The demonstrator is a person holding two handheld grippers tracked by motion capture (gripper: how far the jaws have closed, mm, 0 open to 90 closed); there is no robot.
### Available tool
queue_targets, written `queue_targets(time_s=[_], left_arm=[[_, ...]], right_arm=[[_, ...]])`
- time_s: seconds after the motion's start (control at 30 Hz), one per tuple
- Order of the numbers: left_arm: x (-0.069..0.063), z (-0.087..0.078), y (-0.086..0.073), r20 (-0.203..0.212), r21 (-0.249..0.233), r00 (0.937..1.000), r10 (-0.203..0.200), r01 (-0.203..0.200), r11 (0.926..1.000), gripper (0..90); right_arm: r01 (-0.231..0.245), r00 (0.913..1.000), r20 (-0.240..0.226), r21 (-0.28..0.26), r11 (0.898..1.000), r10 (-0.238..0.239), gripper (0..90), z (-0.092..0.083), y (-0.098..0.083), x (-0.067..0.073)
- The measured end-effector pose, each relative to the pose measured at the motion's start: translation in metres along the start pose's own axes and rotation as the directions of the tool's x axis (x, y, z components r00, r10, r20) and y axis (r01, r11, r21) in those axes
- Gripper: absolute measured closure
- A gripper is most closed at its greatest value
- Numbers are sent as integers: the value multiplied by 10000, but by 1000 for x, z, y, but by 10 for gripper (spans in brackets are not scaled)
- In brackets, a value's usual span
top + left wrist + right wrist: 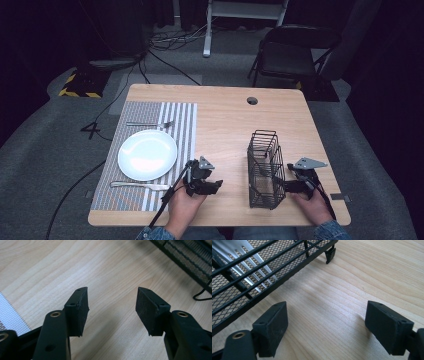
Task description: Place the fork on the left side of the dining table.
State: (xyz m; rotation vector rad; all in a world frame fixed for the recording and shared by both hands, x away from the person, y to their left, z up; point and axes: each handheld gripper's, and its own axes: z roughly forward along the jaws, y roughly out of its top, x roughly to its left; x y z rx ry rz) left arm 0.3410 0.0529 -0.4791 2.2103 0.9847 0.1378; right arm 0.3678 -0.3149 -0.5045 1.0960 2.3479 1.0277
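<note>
Left tongs point(212, 186) stand spread with nothing between the pads, low over bare counter point(225, 120), midway between the striped placemat point(182, 125) on one side and the wire caddy point(264, 170) on the other. Right tongs point(286, 186) are likewise spread and empty, set just beside the caddy's near wall. A fork point(249, 262) lies inside the caddy, seen through the mesh ahead of the right tongs. On the placemat a white plate point(147, 154) sits between a far fork point(149, 123) and a near knife point(139, 185).

Judgement: table-setting is between picks; both tongs idle. The next move likely calls for lifting one pair over the caddy rim, descending onto the fork, and closing squarely across it.
</note>
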Motion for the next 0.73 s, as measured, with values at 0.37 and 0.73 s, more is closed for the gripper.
queue_targets(time_s=[0.37,0.73], left_arm=[[-17,17,-2,-1103,630,9889,997,-931,9937,394],[-20,25,-13,-1060,-367,9882,1108,-1152,9927,188]], right_arm=[[12,10000,-16,0,10000,-12,187,0,0,0],[36,10000,-32,-7,10000,-36,187,0,0,0]])
